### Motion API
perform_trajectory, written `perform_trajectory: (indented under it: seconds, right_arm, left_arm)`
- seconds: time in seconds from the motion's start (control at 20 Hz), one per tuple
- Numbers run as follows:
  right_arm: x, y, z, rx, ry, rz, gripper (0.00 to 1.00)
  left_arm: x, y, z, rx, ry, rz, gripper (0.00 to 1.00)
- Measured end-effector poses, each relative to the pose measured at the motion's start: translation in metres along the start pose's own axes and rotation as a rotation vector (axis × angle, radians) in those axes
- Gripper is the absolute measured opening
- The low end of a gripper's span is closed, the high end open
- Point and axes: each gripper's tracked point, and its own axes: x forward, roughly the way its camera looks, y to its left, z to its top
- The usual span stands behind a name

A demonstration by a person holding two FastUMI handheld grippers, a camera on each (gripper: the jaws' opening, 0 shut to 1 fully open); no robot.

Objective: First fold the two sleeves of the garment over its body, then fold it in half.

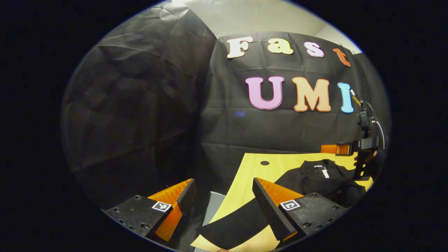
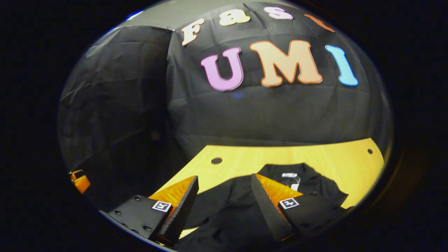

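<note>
A black garment (image 1: pixel 325 183) lies spread on the yellow wooden table (image 1: pixel 255 171), collar and white neck label toward the booth wall. One black sleeve (image 1: pixel 232 224) reaches out to the table's near left corner. My left gripper (image 1: pixel 223 182) is open above that corner, with the sleeve low between its fingers and partly under the right one. In the right gripper view, my right gripper (image 2: pixel 224 177) hangs open over the garment's body (image 2: pixel 227 213), near the collar (image 2: pixel 290 174). The right gripper (image 1: pixel 364 154), held by a hand, also shows beyond the garment in the left gripper view.
The table (image 2: pixel 315 157) has small round holes (image 2: pixel 216 160) near its back edge. Black cloth walls close the booth behind and to the left. A grey surface (image 1: pixel 215 206) lies below the table's left edge. Part of the left gripper (image 2: pixel 79 181) shows far left.
</note>
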Motion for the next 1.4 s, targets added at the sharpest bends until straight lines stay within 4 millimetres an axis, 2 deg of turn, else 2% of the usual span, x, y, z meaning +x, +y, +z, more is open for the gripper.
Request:
perform_trajectory:
  seconds: [0.1, 0.15, 0.2, 0.25, 0.3, 0.35, 0.45, 0.5, 0.65, 0.75, 0.8, 1.25, 1.3, 1.4]
  right_arm:
    - [-0.007, -0.007, 0.003, 0.008, -0.003, -0.022, 0.96]
    - [-0.011, -0.013, 0.0, 0.014, 0.007, -0.035, 0.96]
    - [-0.015, -0.019, 0.0, 0.016, 0.012, -0.05, 0.96]
    - [-0.02, -0.026, 0.002, 0.014, 0.007, -0.064, 1.0]
    - [-0.024, -0.031, 0.004, 0.01, 0.002, -0.077, 0.98]
    - [-0.029, -0.036, 0.005, 0.006, -0.001, -0.089, 0.97]
    - [-0.036, -0.044, 0.005, -0.004, -0.001, -0.109, 0.97]
    - [-0.04, -0.047, 0.003, -0.009, -0.002, -0.118, 0.98]
    - [-0.048, -0.057, -0.001, -0.007, 0.007, -0.142, 0.98]
    - [-0.054, -0.062, -0.004, 0.005, 0.016, -0.154, 1.0]
    - [-0.056, -0.065, -0.005, 0.007, 0.016, -0.163, 0.98]
    - [-0.076, -0.076, -0.016, 0.007, 0.03, -0.204, 0.98]
    - [-0.079, -0.077, -0.017, 0.002, 0.032, -0.207, 0.98]
    - [-0.083, -0.078, -0.018, -0.01, 0.031, -0.211, 0.98]
  left_arm:
    - [0.003, 0.006, -0.013, -0.013, 0.024, 0.0, 0.97]
    - [0.006, 0.008, -0.021, -0.016, 0.037, 0.003, 1.0]
    - [0.008, 0.01, -0.028, -0.017, 0.054, 0.007, 0.94]
    - [0.012, 0.012, -0.037, -0.021, 0.074, 0.008, 1.0]
    - [0.014, 0.013, -0.046, -0.03, 0.097, 0.011, 0.97]
    - [0.016, 0.015, -0.06, -0.04, 0.126, 0.014, 1.0]
    - [0.02, 0.017, -0.085, -0.067, 0.195, 0.021, 1.0]
    - [0.021, 0.017, -0.097, -0.078, 0.232, 0.022, 0.96]
    - [0.024, 0.013, -0.141, -0.106, 0.364, 0.027, 0.96]
    - [0.02, 0.011, -0.162, -0.107, 0.421, 0.025, 0.96]
    - [0.019, 0.011, -0.17, -0.099, 0.443, 0.024, 0.97]
    - [0.011, 0.017, -0.236, -0.14, 0.627, 0.05, 0.98]
    - [0.008, 0.017, -0.242, -0.14, 0.652, 0.06, 0.98]
    - [0.009, 0.018, -0.239, -0.104, 0.634, 0.057, 0.98]
